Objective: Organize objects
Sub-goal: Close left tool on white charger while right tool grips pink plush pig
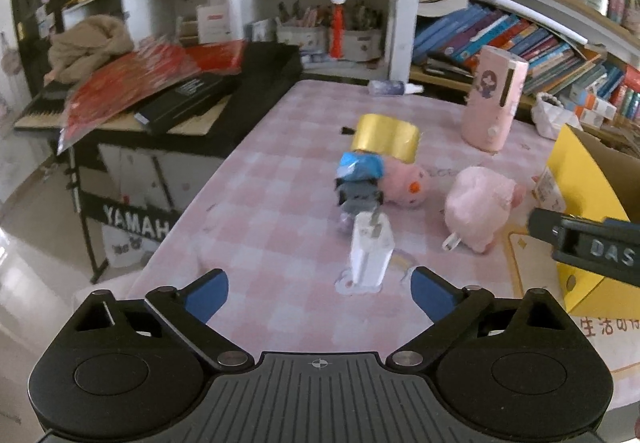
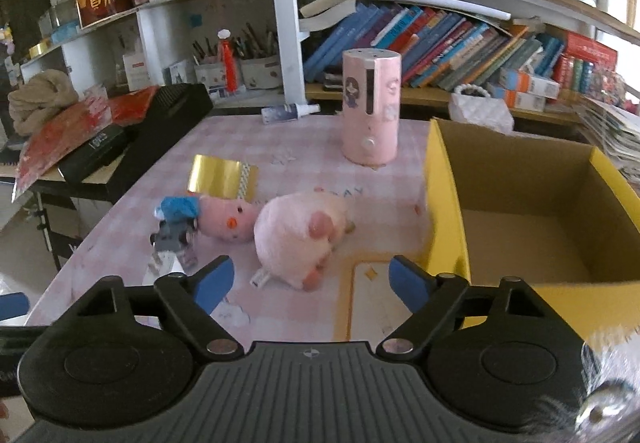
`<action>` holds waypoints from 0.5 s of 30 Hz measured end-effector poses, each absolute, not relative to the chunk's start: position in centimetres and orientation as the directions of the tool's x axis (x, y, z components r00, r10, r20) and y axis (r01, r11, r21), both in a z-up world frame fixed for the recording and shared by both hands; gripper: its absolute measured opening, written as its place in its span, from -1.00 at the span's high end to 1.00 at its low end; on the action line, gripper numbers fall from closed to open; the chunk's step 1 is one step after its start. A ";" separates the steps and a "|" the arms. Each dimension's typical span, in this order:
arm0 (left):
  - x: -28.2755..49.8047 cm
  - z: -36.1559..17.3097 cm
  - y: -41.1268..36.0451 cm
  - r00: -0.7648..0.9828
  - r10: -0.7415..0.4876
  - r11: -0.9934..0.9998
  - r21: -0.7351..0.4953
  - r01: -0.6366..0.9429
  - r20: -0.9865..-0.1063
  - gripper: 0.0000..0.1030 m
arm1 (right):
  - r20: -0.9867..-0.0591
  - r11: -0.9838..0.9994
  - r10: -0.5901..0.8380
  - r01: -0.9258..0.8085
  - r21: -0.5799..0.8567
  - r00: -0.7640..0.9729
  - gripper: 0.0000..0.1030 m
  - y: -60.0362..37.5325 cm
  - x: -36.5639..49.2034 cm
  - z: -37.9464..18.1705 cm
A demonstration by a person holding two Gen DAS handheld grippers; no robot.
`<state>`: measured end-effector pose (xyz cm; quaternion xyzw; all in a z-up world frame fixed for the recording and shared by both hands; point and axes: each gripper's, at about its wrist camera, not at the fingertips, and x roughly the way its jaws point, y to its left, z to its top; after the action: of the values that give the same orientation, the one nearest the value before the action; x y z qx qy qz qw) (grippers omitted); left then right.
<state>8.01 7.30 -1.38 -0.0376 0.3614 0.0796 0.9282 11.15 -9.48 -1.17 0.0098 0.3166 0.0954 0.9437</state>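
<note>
On the pink checked table [image 1: 280,179] lie a white charger plug [image 1: 371,251], a grey toy car [image 1: 359,197], a small pink plush with a blue cap [image 1: 396,181], a bigger pink plush pig [image 1: 480,205] and a gold tape roll [image 1: 386,139]. My left gripper [image 1: 320,293] is open, just short of the charger. My right gripper [image 2: 312,281] is open and empty, just short of the plush pig [image 2: 298,237]. An open yellow cardboard box [image 2: 444,203] stands at the right. The charger [image 2: 164,263] shows partly in the right wrist view.
A tall pink humidifier [image 2: 371,107] and a small spray bottle [image 2: 290,111] stand at the table's far side. A Yamaha keyboard [image 1: 132,111] piled with red bags and a black case sits left. Bookshelves [image 2: 460,39] fill the back wall.
</note>
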 end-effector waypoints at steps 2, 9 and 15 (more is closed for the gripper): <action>8.7 -1.4 6.9 0.732 0.120 0.987 0.004 -0.158 -0.671 -0.78 | -0.598 0.978 0.201 -0.189 0.084 0.776 -0.58 -9.4 12.2 -1.2; 11.5 -2.8 5.6 0.707 0.090 0.995 0.033 -0.094 -0.701 -0.32 | -0.618 0.970 0.234 -0.222 0.098 0.750 -0.59 -9.4 15.4 -1.8; 13.6 -4.1 5.2 0.682 0.077 0.997 0.034 -0.076 -0.727 0.00 | -0.642 0.965 0.244 -0.246 0.088 0.727 -0.65 -9.1 17.5 -2.6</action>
<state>13.63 5.19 -4.08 0.0003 0.3962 0.0418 0.9172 17.50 -9.06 -2.60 -0.0017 0.3453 0.1317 0.9292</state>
